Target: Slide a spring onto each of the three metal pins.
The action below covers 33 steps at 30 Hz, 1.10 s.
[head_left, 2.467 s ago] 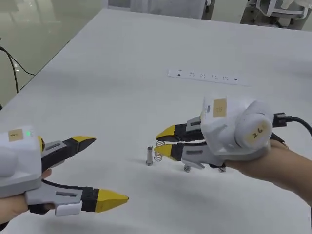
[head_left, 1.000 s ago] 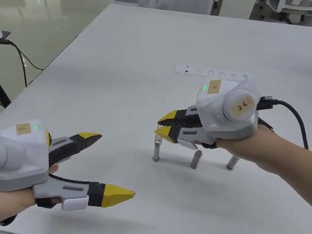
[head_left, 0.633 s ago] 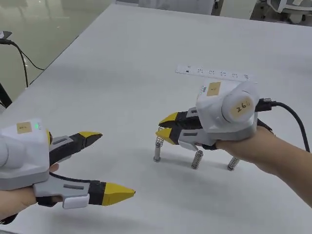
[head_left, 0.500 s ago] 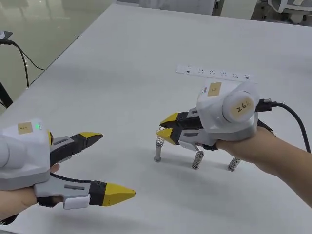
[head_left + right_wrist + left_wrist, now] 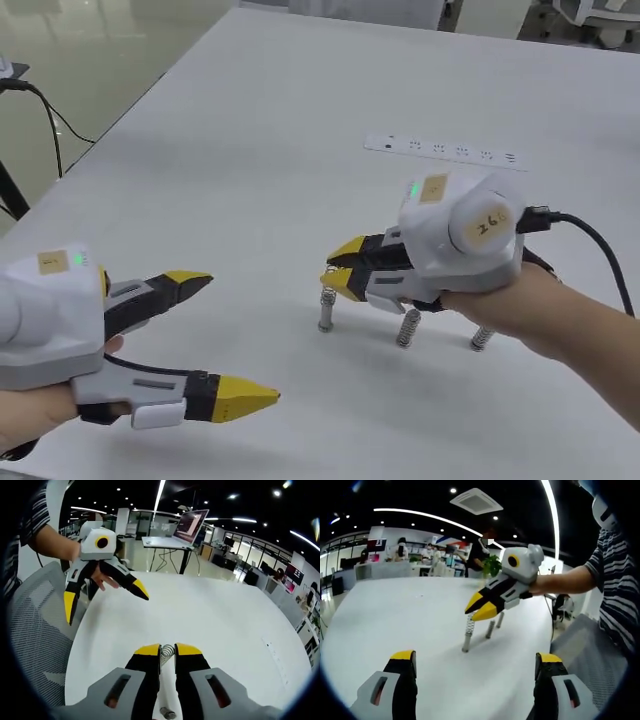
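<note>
Jaws closed on the spring (image 5: pixel 167 652), the right gripper (image 5: pixel 338 270) holds it partway down the third pin (image 5: pixel 325 320), probably steering it home, with two sprung pins (image 5: pixel 407 327) toward its three o'clock, while the unneeded left gripper (image 5: pixel 228 340) hangs wide open at eight o'clock.

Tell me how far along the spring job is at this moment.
Done: the middle spring and the right spring look seated on their pins. In hand: the right gripper is shut on the third spring, which sits on the upper part of the left pin. Left: lower it fully and release. The left gripper is open, holding nothing.
</note>
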{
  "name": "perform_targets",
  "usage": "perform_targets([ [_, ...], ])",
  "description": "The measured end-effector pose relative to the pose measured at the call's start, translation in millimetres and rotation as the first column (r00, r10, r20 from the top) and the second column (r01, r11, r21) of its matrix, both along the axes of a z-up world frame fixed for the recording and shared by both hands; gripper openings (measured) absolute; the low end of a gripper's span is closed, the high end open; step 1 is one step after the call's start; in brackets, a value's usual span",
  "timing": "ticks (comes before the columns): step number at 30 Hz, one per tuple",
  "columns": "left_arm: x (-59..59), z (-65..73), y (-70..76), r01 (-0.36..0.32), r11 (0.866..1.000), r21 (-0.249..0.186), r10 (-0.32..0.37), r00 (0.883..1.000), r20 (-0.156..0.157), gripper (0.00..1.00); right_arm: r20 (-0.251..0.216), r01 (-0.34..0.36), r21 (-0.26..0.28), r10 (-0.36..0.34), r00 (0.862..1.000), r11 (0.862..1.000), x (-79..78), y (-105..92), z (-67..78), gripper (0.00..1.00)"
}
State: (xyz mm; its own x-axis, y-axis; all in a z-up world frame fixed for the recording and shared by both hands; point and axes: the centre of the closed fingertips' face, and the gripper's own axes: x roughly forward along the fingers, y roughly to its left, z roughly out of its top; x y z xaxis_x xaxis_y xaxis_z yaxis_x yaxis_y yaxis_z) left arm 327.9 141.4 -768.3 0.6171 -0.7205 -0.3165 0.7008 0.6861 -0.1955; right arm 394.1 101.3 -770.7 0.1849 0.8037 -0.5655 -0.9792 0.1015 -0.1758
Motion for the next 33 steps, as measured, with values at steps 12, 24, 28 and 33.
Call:
perform_targets([
  [12, 0.7, 1.9, -2.2, 0.002, 1.000, -0.006, -0.002, 1.000, 0.004, 0.96, -0.009, -0.016, -0.035, 0.016, 1.000, 0.999, -1.3, 5.4, -14.2, 0.08],
  [24, 1.8, 3.9, 1.0, 0.000, 1.000, -0.001, 0.000, 1.000, 0.011, 0.96, -0.007, -0.033, -0.074, 0.033, 0.999, 0.997, -6.3, 7.8, -30.7, 0.08],
  [28, 2.9, 4.5, 2.4, -0.001, 1.000, 0.000, 0.001, 1.000, 0.013, 0.95, -0.002, -0.037, -0.085, 0.037, 0.999, 0.996, -5.7, 8.1, -32.3, 0.08],
  [33, 3.6, 5.3, 1.9, 0.001, 1.000, 0.001, -0.001, 1.000, 0.013, 0.95, -0.002, -0.038, -0.092, 0.038, 0.999, 0.995, -5.4, 7.6, -34.6, 0.08],
])
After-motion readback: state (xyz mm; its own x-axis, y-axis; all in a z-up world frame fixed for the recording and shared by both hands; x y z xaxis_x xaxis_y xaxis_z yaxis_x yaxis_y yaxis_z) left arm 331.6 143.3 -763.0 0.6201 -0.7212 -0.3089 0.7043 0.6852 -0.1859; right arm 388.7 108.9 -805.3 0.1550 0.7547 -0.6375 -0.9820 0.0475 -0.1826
